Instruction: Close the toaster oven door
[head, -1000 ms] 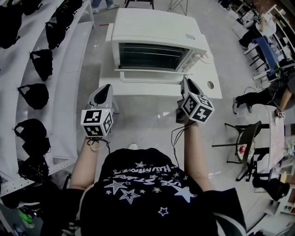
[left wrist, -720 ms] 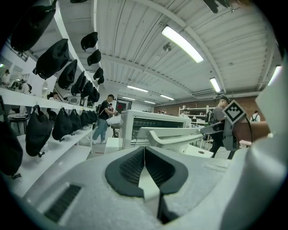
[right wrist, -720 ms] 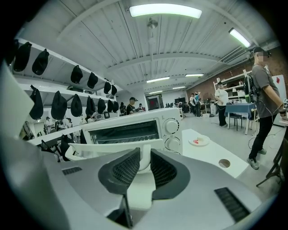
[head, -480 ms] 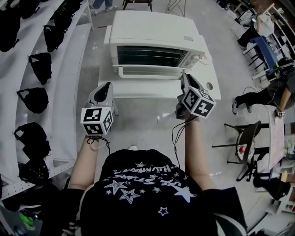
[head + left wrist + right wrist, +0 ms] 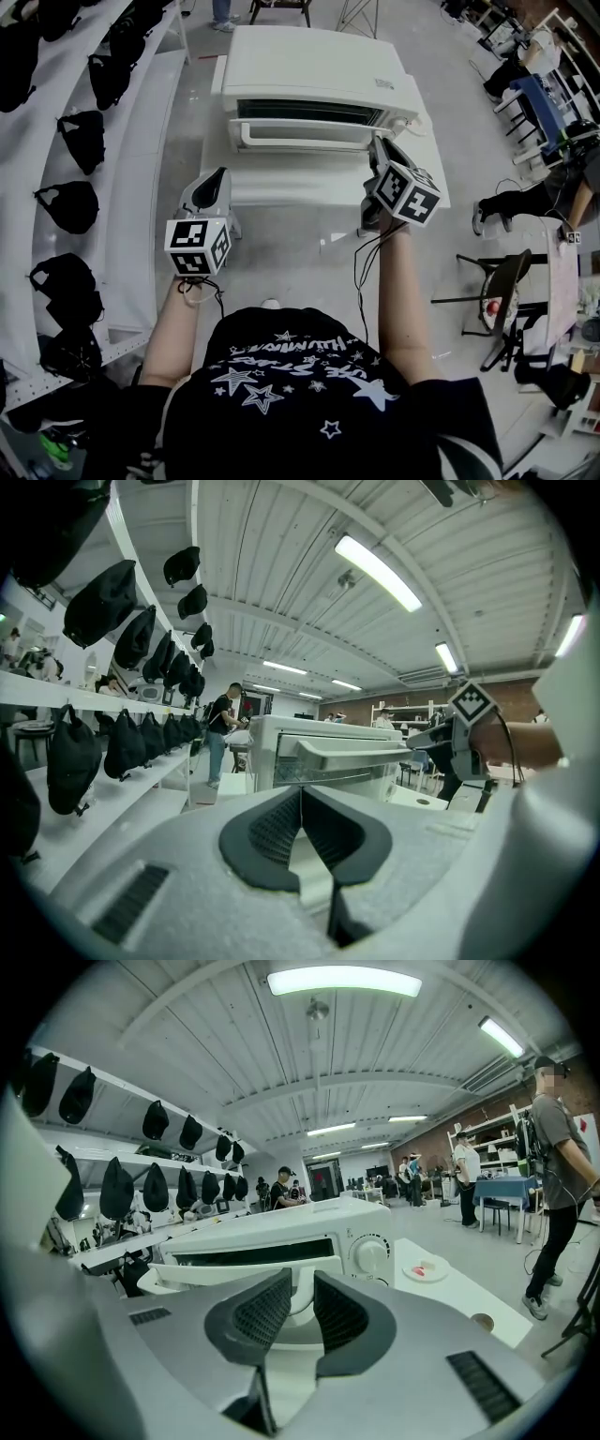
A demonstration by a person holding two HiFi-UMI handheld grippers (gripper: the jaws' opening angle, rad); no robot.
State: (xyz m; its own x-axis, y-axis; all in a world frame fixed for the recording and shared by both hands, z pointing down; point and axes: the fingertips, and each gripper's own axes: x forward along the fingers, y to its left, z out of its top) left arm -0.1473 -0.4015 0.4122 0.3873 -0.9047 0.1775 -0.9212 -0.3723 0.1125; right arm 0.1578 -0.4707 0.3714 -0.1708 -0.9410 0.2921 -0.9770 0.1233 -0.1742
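The white toaster oven [image 5: 309, 66] stands on a white table [image 5: 281, 185]. Its door [image 5: 305, 134] is tilted up, almost against the oven front, with a narrow dark slit of the cavity above it. My right gripper [image 5: 380, 150] is at the door's right end, tips touching its edge. In the right gripper view its pads [image 5: 264, 1312] stand slightly apart with nothing pinched; the door [image 5: 187, 1274] lies just beyond. My left gripper [image 5: 214, 183] hovers at the table's front left, shut and empty, away from the door [image 5: 356, 755].
White shelves with several black bags [image 5: 84, 131] run along the left. The control knobs [image 5: 370, 1253] sit at the oven's right. A small dish [image 5: 425, 1269] and a round hole [image 5: 428, 172] are on the table's right. Chairs [image 5: 502, 281] and people [image 5: 558, 1147] are farther right.
The door has swung up from lying flat open to nearly closed. My right gripper moved forward and up with its edge. The left gripper has stayed put.
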